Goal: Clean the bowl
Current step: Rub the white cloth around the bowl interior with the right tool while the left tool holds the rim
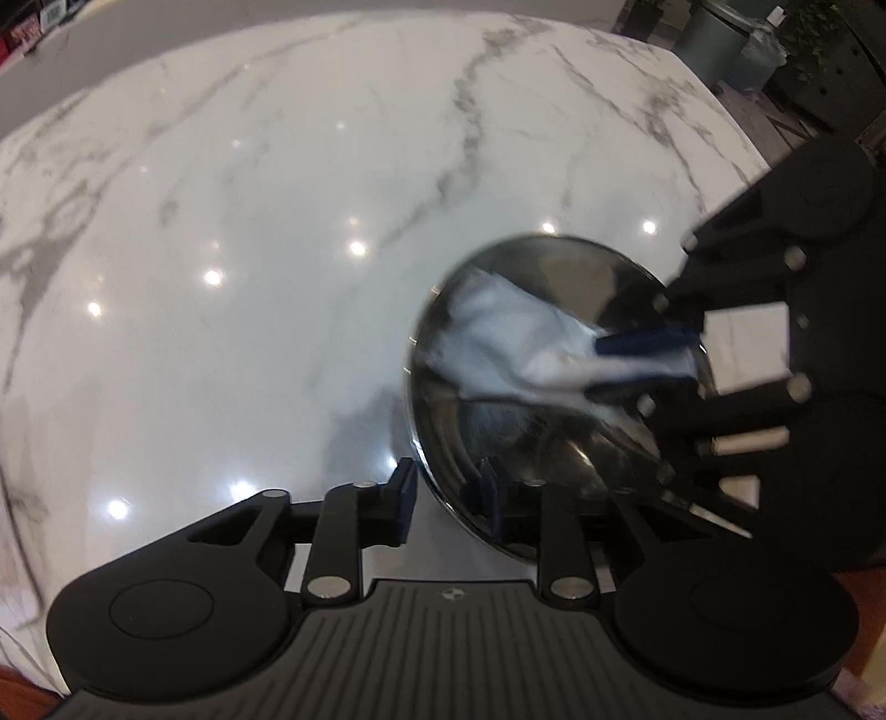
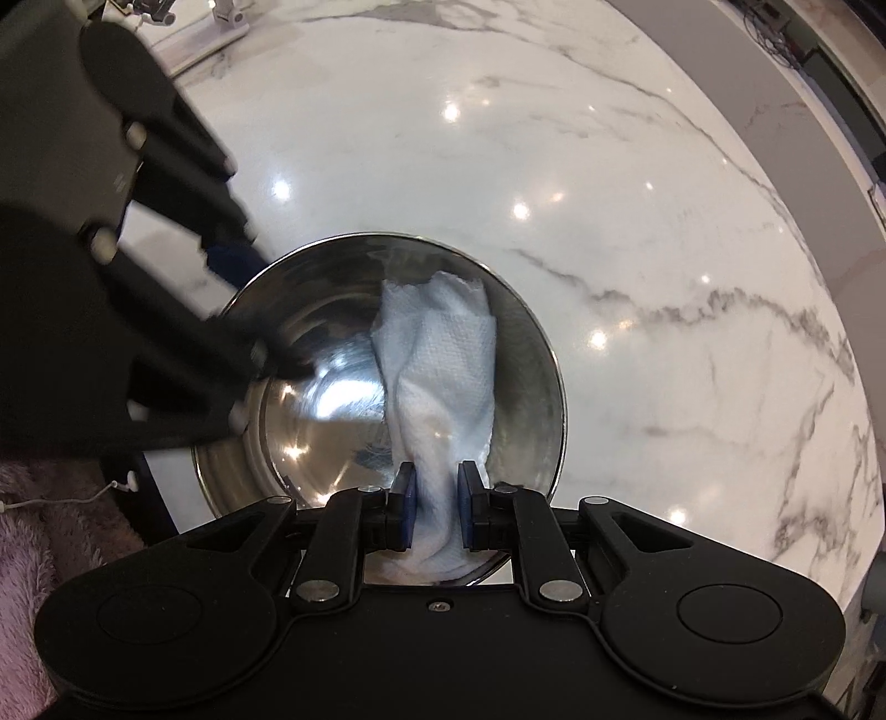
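Note:
A shiny steel bowl (image 1: 554, 437) (image 2: 310, 432) stands on the white marble table (image 1: 277, 221). My right gripper (image 2: 437, 509) (image 1: 609, 365) is shut on a crumpled white paper towel (image 2: 443, 360) (image 1: 498, 332). The towel hangs from its blue pads into the bowl, against the inner wall. My left gripper (image 1: 447, 495) (image 2: 263, 313) straddles the bowl's rim, one finger outside and one inside. Its jaws stand a little apart, and a gap shows between the outer pad and the rim.
The marble top (image 2: 637, 249) stretches far beyond the bowl and reflects ceiling lights. A pink fluffy fabric (image 2: 33, 526) and a white cable (image 2: 83, 493) lie off the table's edge. A green bin (image 1: 714, 39) stands past the far corner.

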Action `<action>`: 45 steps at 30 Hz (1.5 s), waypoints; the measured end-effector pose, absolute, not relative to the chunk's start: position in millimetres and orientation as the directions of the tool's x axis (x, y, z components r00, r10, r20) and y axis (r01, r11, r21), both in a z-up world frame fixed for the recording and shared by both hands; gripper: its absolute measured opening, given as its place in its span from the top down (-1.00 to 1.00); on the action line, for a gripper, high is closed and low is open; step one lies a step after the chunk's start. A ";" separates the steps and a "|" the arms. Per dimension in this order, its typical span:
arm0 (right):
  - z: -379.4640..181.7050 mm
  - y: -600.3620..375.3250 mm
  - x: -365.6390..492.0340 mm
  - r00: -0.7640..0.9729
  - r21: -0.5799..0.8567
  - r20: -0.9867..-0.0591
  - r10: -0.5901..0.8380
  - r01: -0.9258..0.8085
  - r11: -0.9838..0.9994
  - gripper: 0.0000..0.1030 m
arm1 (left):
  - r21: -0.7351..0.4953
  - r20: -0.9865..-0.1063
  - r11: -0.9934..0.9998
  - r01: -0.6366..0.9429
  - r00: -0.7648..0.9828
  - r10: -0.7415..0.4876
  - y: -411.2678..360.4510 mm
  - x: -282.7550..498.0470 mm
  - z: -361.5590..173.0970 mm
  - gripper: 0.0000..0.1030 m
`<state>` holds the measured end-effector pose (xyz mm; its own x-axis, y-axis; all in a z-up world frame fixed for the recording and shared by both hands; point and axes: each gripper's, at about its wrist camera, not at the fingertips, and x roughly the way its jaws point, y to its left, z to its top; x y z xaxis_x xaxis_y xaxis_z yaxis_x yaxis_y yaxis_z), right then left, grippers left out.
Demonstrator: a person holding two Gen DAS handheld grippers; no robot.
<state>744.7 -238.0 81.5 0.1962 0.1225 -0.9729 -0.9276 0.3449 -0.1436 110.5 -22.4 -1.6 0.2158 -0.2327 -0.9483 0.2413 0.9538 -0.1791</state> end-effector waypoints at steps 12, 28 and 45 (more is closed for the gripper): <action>79.7 -244.5 731.0 0.087 0.009 -0.976 0.201 -0.901 0.435 0.75 | -0.164 -0.942 0.963 0.213 0.256 -0.217 -16.8 114.9 -0.4 0.70; 65.6 -208.0 668.0 0.044 0.028 -0.982 0.184 -0.928 0.371 0.77 | -0.122 -0.943 0.956 0.266 0.270 -0.195 -20.3 117.8 1.6 0.75; 48.4 -168.0 581.3 0.198 -0.146 -0.972 0.128 -0.931 0.336 0.78 | -0.106 -0.939 0.947 0.302 0.282 -0.195 -21.0 116.8 3.2 0.73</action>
<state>581.3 -168.0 48.4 0.1983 0.1281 -0.9717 -0.9306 0.3358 -0.1456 116.8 -21.0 3.2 0.2819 -0.1947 -0.9395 0.3019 0.9475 -0.1058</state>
